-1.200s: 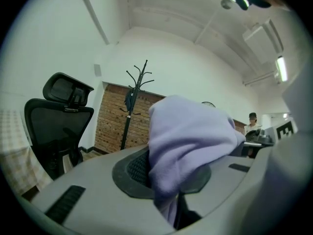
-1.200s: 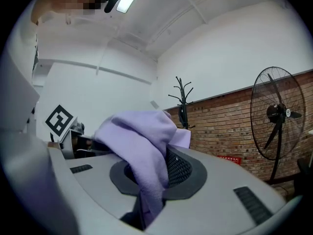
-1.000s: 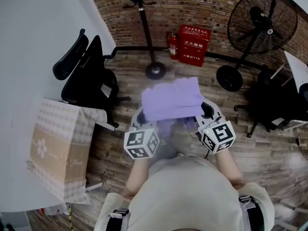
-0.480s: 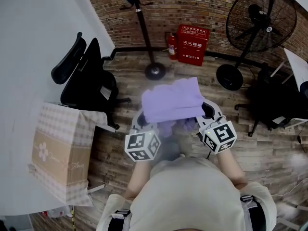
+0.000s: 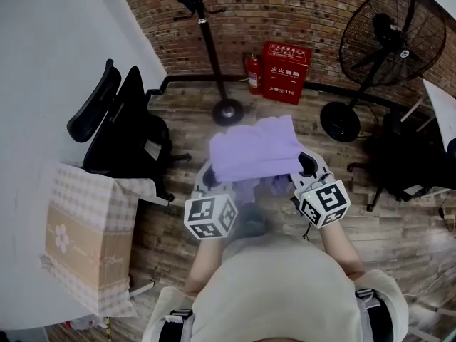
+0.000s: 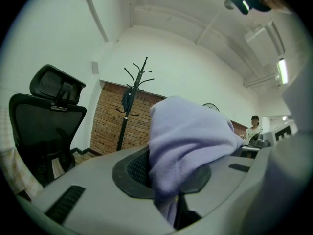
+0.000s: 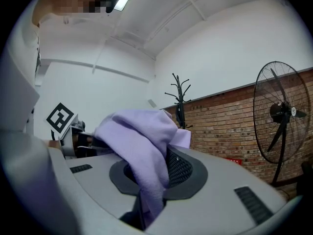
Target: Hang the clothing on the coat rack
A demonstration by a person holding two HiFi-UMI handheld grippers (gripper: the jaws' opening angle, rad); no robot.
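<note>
fingers point(image 6: 93, 180) of the left gripper point(image 5: 209, 178) and right gripper point(image 5: 308, 165) each pinch a bunched edge of the lilac clothing point(image 5: 256, 148), slung between them above the floor point(image 5: 185, 123), well apart from the coat rack point(image 5: 210, 48); soft, light and limp, it likely wants gripping by gathered folds.

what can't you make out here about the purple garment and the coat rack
Head view: the top of the coat rack is cut off by the upper edge; in both gripper views it is too small to read.
All views: the purple garment is bunched, so its collar and sleeves are lost in folds.
All views: the cloth covers the fingertips of the left gripper and right gripper that pinch it.
</note>
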